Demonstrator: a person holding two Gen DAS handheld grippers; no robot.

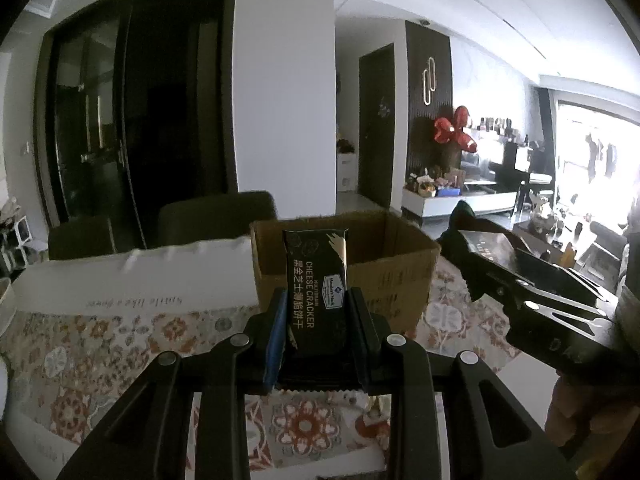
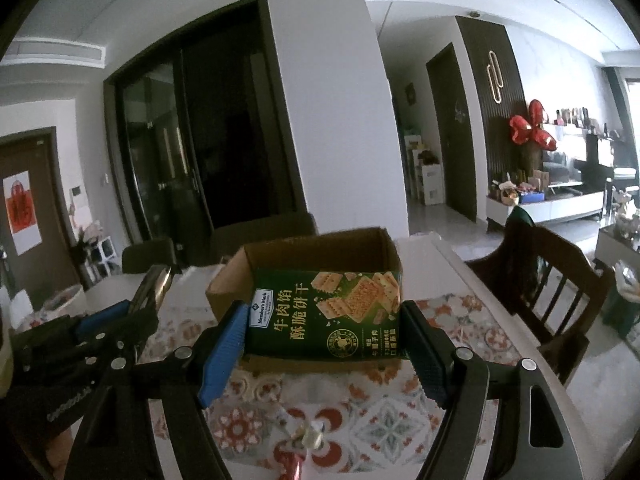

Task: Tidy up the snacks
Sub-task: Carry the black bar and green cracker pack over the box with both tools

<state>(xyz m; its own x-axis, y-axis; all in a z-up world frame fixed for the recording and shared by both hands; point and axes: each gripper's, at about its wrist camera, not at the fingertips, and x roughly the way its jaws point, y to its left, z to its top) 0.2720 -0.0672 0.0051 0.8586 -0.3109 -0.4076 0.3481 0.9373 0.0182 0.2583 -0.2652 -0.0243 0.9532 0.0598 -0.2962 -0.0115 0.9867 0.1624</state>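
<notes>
Black cheese cracker packet (image 1: 317,288) is held upright between the closed fingers of the left gripper (image 1: 318,320), in front of the open cardboard box (image 1: 400,276) at the far edge of the patterned tablecloth (image 1: 120,344). A green beef cracker pack (image 2: 326,314) is clamped crosswise by the right gripper (image 2: 324,344), just before the same box.
</notes>
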